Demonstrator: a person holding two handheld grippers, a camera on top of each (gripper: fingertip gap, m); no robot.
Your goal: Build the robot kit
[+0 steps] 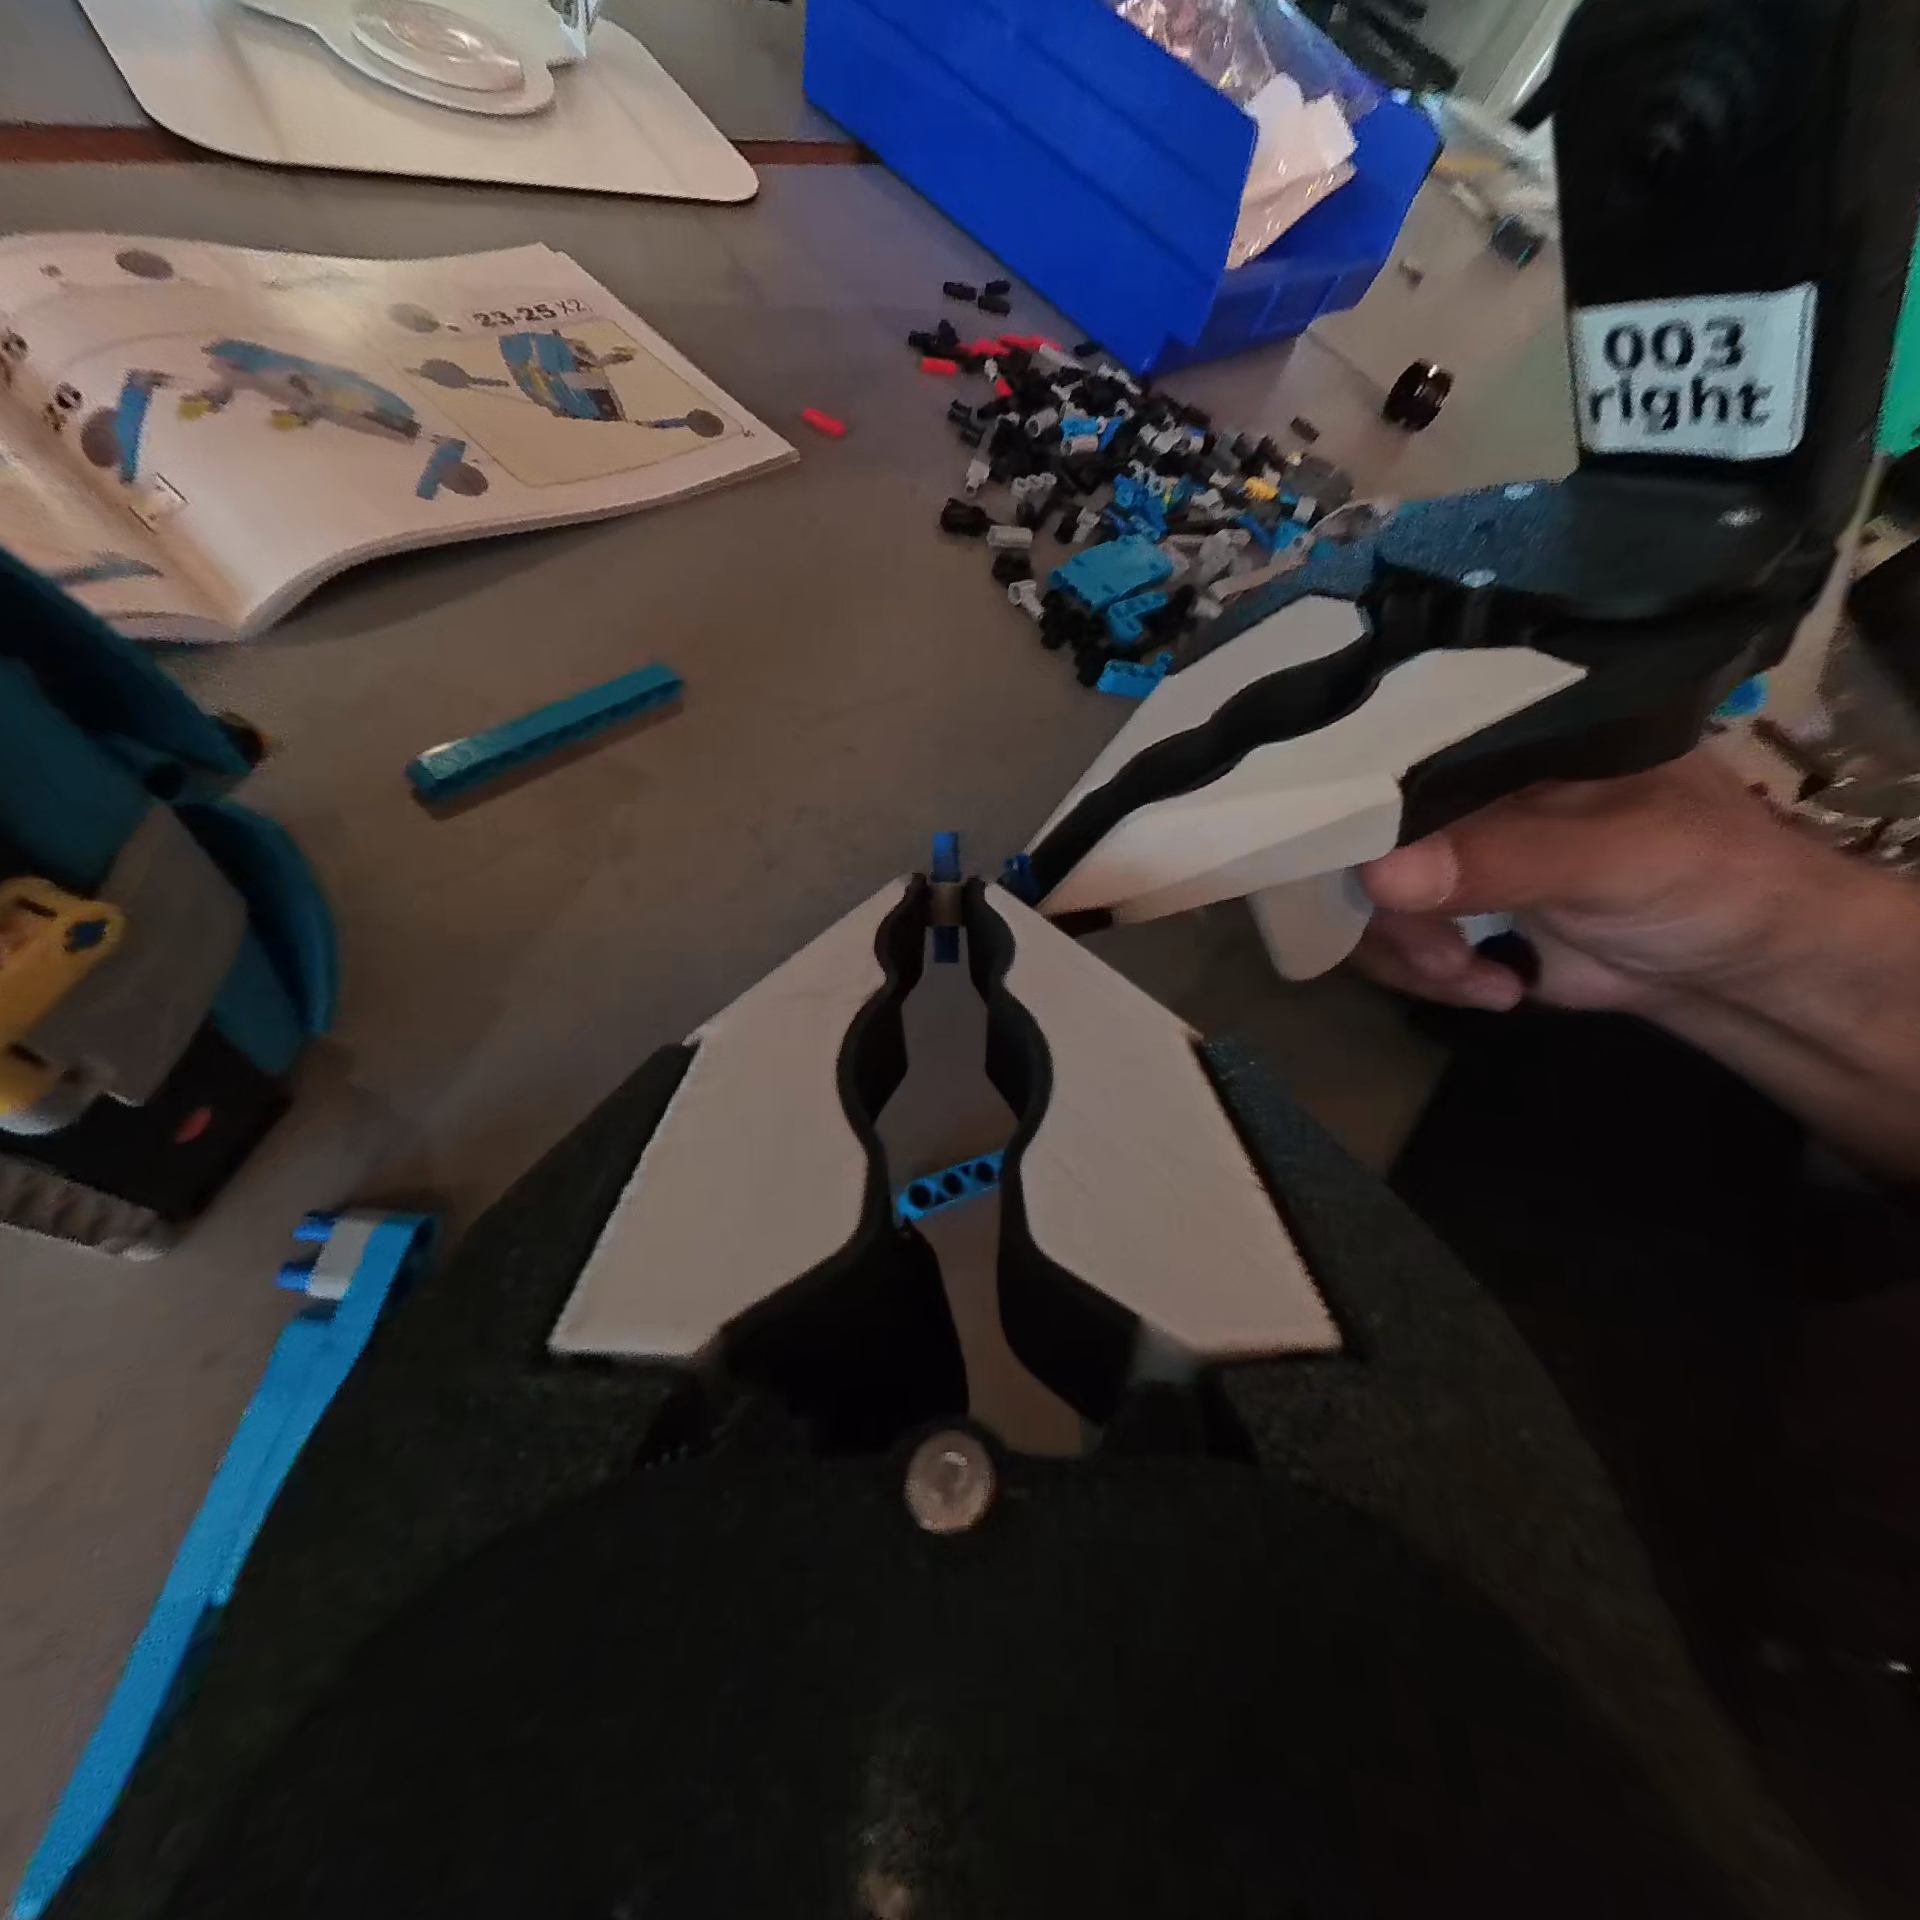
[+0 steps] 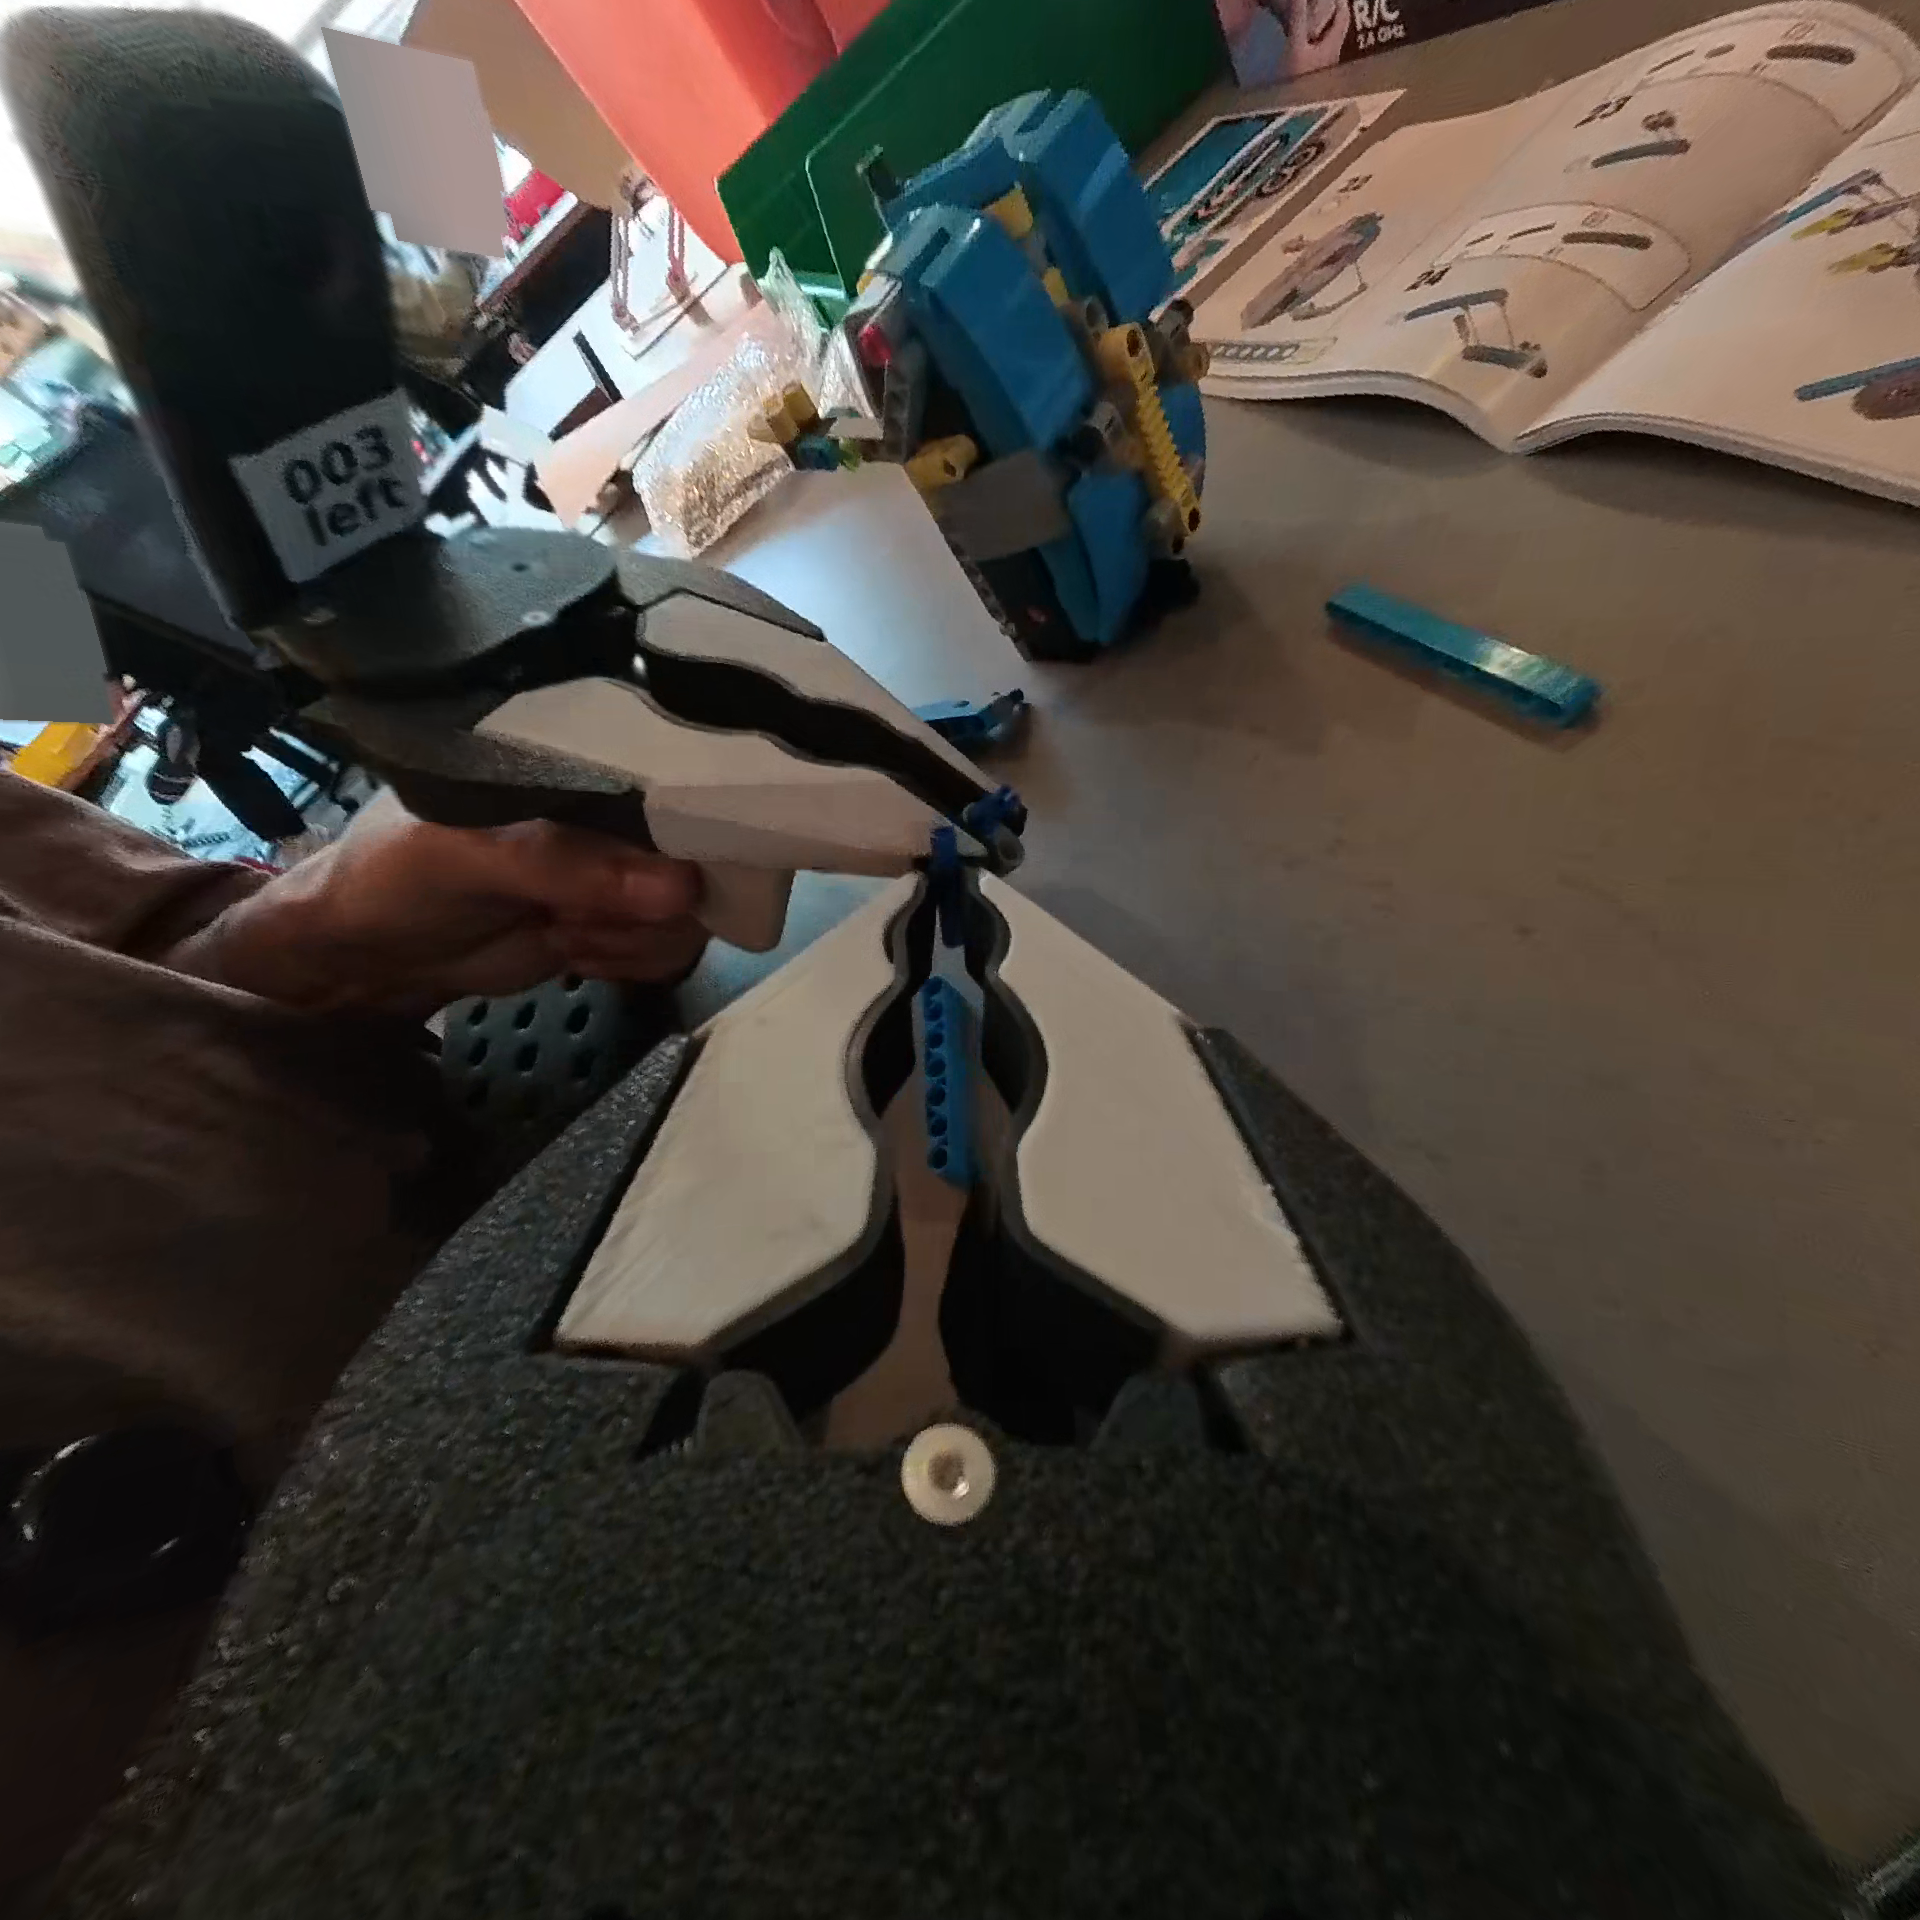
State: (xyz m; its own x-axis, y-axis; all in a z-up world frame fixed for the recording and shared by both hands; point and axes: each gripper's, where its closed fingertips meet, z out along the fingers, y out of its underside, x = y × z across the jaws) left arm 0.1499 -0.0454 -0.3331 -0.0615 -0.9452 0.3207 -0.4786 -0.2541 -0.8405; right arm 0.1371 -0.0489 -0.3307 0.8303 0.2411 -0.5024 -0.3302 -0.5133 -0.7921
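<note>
The left gripper (image 1: pixel 943 906) points forward from the bottom middle of the left wrist view. Its jaws are squeezed tight on a small grey connector with blue pins (image 1: pixel 944 900) poking out above and below the tips. The right gripper (image 1: pixel 1029 883) comes in from the right side of that frame, held by a hand (image 1: pixel 1538 894) at its trigger. Its tips sit just beside the left gripper's tips, pinching something blue.

In the right wrist view, the right gripper (image 2: pixel 948 894) points up from the bottom middle. Its jaws are nearly closed on a thin blue beam with holes (image 2: pixel 943 1081) that runs down between the two fingers. The left gripper (image 2: pixel 977 831) reaches in from the upper left, and a hand (image 2: pixel 488 914) in a brown sleeve holds it. The tiny connector piece and the top of the beam meet right in the middle of the frame.

Around them on the grey table (image 1: pixel 727 852) lie a teal long beam (image 1: pixel 545 730), an open instruction booklet (image 1: pixel 343 416), a pile of small toy bricks (image 1: pixel 1132 488) and a blue bin (image 1: pixel 1091 177). A half-built blue and yellow toy vehicle (image 2: pixel 1039 395) stands at the upper middle of the right wrist view.
</note>
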